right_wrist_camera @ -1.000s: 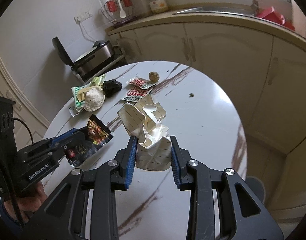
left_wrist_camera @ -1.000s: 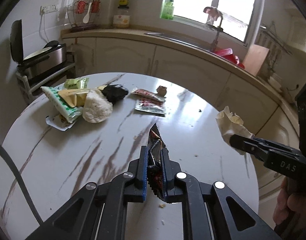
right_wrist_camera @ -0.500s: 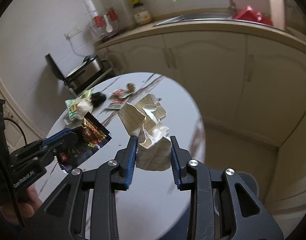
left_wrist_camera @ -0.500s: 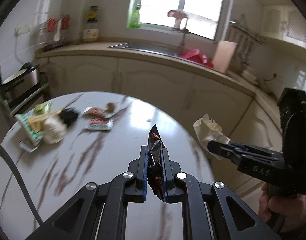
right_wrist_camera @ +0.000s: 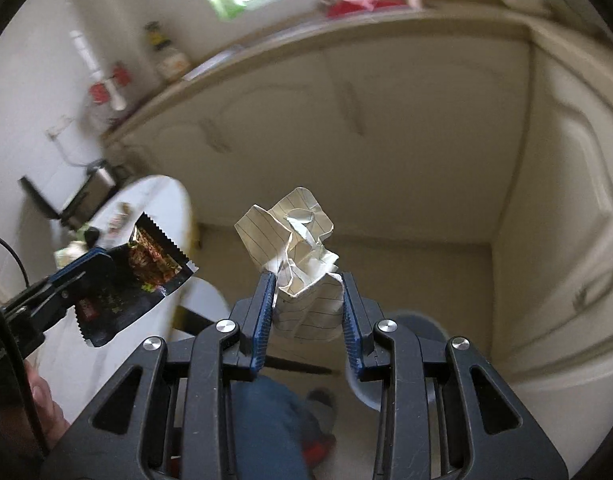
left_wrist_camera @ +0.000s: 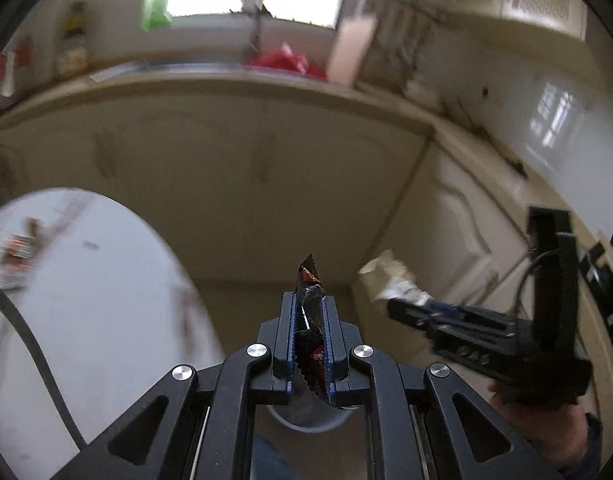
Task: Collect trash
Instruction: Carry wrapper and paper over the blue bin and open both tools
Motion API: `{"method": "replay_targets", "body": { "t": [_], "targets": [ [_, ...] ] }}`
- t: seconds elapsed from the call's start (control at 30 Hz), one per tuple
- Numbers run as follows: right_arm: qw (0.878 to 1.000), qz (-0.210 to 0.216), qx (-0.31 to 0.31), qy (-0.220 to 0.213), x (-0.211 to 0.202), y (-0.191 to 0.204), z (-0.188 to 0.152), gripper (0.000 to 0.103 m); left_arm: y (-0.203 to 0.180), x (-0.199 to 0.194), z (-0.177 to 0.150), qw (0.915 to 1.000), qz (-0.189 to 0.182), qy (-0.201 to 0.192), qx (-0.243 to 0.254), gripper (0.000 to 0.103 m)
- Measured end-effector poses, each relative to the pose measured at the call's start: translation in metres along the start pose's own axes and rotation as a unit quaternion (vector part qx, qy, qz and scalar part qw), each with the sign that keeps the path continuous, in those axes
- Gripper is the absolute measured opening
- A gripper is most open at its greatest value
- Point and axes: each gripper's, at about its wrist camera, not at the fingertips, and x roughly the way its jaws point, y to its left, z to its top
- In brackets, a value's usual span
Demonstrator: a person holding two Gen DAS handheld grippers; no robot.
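Holding trash in both grippers over the floor, off the table (left_wrist_camera: pixel 86 300) edge. Left gripper (left_wrist_camera: pixel 311 320) is clenched on a wrapper (left_wrist_camera: pixel 309 300); right gripper (right_wrist_camera: pixel 308 304) is clamped on a paper wad (right_wrist_camera: pixel 302 264). A grey bin (right_wrist_camera: pixel 418 322) shows just below and behind the right fingers; its rim also peeks under the left gripper.

Risks, judged from this:
- Wrapper is thin, glossy foil film, pinched edge-on. Slick surface could slide out of the pads if the hand jerks, and it would flutter wide of the bin.
- Wad is light, springy and loosely crumpled, with only its lower part between the pads. It could pop free, or catch on a pad at release and fall late.
- Bin mouth is mostly hidden by the fingers, so a drop here could miss the rim or bounce off it.
- The two grippers sit near each other; one could knock the other's load.
- Background is blurred, so aim is hard to confirm.

Materials: wrapper dark with red and gold print, zigzag-cut ends, flat and creased. Wad is lined white paper, sharp folds, irregular lump. Pads are blue, ribbed. Table is white, glossy, round, with brown veins; more litter (left_wrist_camera: pixel 16 248) lies on it, too blurred to identify.
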Motion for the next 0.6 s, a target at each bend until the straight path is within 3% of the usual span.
{"method": "replay_targets", "body": {
  "t": [0.27, 0.43, 0.53, 0.57, 0.6],
  "targets": [
    [0.992, -0.018, 0.079, 0.100, 0.090, -0.083, -0.035, 0.030, -0.026, 0.124, -0.003, 0.9932, 0.004, 0.114, 0.025, 0.008],
    [0.985, -0.027, 0.113, 0.127, 0.121, -0.109, -0.048, 0.036, -0.025, 0.179, -0.004, 0.9852, 0.023, 0.169, 0.021, 0.015],
    [0.981, -0.030, 0.131, 0.137, 0.135, -0.120, -0.051, 0.040, -0.023, 0.194, 0.000, 0.9836, 0.028, 0.177, 0.020, 0.045],
    [0.981, -0.031, 0.135, 0.138, 0.136, -0.127, -0.054, 0.046, -0.022, 0.194, 0.002, 0.9842, 0.029, 0.173, 0.018, 0.056],
    [0.980, -0.030, 0.141, 0.139, 0.138, -0.130, -0.056, 0.051, -0.020, 0.194, 0.005, 0.9851, 0.033, 0.168, 0.016, 0.059]
  ]
}}
